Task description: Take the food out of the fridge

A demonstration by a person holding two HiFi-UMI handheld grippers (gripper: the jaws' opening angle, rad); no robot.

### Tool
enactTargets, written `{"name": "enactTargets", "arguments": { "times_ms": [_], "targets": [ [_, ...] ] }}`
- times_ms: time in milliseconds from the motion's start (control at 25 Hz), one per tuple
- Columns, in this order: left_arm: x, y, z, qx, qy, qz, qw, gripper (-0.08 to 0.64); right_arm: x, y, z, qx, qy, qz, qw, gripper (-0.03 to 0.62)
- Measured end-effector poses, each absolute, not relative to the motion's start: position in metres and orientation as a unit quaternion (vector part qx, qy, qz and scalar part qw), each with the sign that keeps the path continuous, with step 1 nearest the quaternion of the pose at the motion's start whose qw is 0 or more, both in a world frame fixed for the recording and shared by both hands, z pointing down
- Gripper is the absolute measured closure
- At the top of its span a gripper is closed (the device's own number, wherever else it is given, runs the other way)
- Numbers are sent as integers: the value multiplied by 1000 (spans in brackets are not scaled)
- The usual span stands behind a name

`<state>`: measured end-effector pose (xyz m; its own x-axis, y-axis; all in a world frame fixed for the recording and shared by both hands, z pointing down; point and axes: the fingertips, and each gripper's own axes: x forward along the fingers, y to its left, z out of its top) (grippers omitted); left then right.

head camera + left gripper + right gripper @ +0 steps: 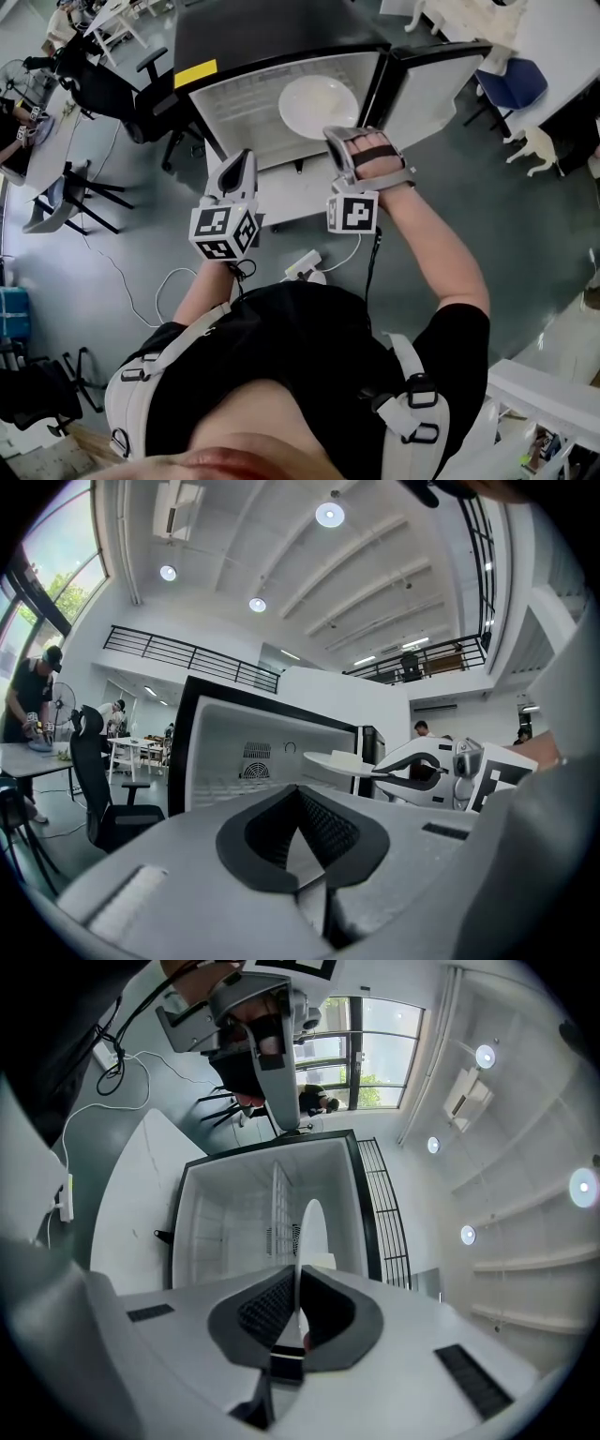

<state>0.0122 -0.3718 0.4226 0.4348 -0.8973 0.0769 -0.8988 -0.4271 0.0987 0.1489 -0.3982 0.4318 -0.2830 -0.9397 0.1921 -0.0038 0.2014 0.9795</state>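
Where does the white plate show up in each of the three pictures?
Head view: the plate sits top centre, at the tip of the right gripper.
Left gripper view: the plate is right of centre, seen edge-on.
Right gripper view: the plate stands edge-on at centre, pinched between the fingers.
Shared landmark: the open fridge, behind the plate in all three.

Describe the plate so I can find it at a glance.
Find the small open fridge in front of the person. At its opening, the right gripper pinches the rim of a round white plate. It is the only dish in view and carries a pale piece of food.
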Motion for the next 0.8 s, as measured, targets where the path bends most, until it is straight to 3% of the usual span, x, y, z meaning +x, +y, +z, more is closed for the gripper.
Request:
{"name": "enactTargets", "arguments": {
  "times_ms": [800],
  "targets": [
    [30,-366,419,857,-512,4,60,558,166,-375,443,372,-623,-484,489,572]
  ]
}}
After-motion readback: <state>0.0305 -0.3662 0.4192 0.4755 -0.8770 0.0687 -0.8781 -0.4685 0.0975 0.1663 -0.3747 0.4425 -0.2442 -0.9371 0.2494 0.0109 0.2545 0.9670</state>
